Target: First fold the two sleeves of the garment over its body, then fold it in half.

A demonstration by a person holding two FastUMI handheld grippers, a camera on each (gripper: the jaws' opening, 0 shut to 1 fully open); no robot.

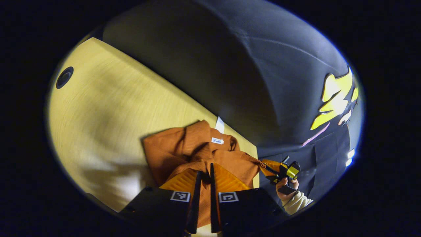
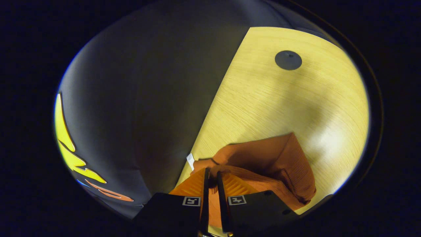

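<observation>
So the garment (image 1: pixel 197 149) is a rust-orange ribbed knit, bunched up in the lower middle of the left gripper view, sitting on a pale yellow wood-grain table (image 1: pixel 108 112). There's a small white neck label (image 1: pixel 217 141) sewn inside it with some writing, way too small and blurry to read, plus a plain white tag (image 1: pixel 219 124) poking up at the table's edge just above it. The left gripper (image 1: pixel 204 177) has its fingers nearly closed with a fold of the knit pinched between them. The fabric runs straight down through the narrow gap.

Lower right of that same view you can see the right gripper (image 1: pixel 268 168) held by a hand (image 1: pixel 286 187) in a cream sleeve, its tip touching the sweater's edge.

In the right gripper view, same deal: fingers almost together at bottom center, clamped on a ridge of the ribbed cloth. The rest of the sweater piles up toward the lower right. There's a dark round cap (image 2: pixel 288 60) set in the tabletop, upper right.
</observation>
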